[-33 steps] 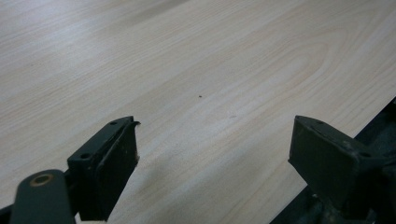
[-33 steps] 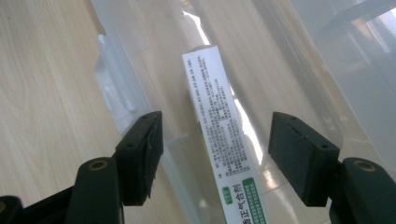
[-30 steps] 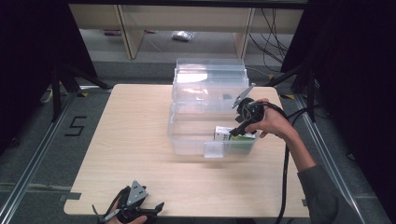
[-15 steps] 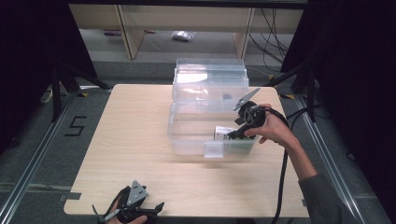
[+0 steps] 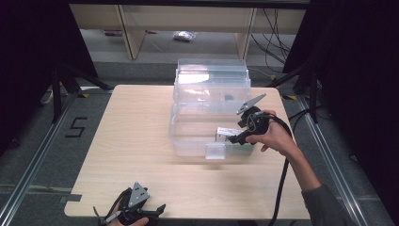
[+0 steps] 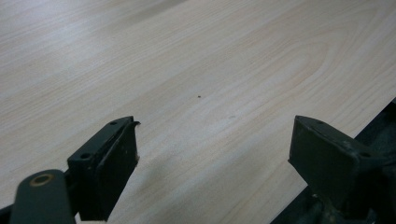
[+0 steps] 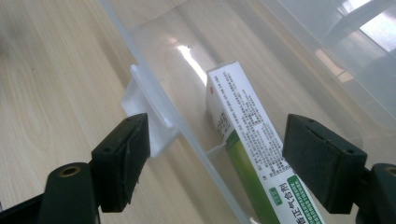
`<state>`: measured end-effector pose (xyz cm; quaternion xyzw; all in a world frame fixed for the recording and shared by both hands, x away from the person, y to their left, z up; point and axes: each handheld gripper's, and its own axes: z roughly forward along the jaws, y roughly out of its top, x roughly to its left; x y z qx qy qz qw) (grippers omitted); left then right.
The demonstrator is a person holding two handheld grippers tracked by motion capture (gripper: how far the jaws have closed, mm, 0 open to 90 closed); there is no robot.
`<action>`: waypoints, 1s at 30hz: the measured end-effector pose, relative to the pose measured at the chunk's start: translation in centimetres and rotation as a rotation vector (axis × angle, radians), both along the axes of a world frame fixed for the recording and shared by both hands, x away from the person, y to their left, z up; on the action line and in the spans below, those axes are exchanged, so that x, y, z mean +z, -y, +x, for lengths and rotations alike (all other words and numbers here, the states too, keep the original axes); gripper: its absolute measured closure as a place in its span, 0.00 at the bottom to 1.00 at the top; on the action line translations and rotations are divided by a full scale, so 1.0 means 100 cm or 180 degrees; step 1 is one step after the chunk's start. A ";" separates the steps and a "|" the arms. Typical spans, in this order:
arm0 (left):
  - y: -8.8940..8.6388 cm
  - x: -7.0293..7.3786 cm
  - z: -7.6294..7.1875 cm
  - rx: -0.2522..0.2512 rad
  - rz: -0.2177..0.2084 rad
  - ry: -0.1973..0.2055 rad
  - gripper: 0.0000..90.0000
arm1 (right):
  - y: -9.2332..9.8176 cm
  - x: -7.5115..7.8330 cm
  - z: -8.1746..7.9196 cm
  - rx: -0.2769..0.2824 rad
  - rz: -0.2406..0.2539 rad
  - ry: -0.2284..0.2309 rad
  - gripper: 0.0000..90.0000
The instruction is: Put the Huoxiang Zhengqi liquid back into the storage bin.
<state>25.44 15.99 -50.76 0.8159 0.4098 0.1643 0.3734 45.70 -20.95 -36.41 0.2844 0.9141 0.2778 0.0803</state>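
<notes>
two grippers on my screens. in the high view the left gripper (image 5: 141,213) sits at the bottom edge, left of centre, on the near lip of the table (image 5: 136,141); its own view shows its jaws spread wide over bare wood (image 6: 210,93), nothing between them. the right gripper (image 5: 235,139) is right of centre in the high view, held by the hand (image 5: 273,136), its tip at the near right corner of the clear bin (image 5: 188,141). in the right gripper view (image 7: 215,158) its jaws stand released, wide apart, not touching anything. between them i see the box (image 7: 243,130), white and green with small print, lying inside the bin against its near wall (image 7: 154,93), running from the middle of the frame to the lower right. a clear tab (image 7: 149,116) sticks out from that wall, just by the left jaw. in the high view the box (image 5: 225,133) shows in the bin's lower right part. the bin's lid (image 5: 211,80) stands open behind it, toward the top of the frame.
</notes>
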 end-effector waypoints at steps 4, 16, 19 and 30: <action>0.000 0.000 0.000 0.0018 0.0053 0.0002 0.16 | 0.001 -0.002 -0.006 -0.0058 0.0064 0.0117 0.25; 0.000 0.002 -0.001 -0.0044 0.0012 -0.0061 0.16 | 0.000 -0.010 -0.027 -0.0115 0.0167 0.0249 0.23; -0.001 0.002 -0.001 -0.0050 0.0018 -0.0056 0.16 | 0.000 -0.013 -0.032 -0.0041 0.0178 0.0262 0.23; -0.001 0.003 -0.001 -0.0076 0.0029 -0.0038 0.16 | 0.000 -0.022 -0.047 0.0011 0.0255 0.0296 0.23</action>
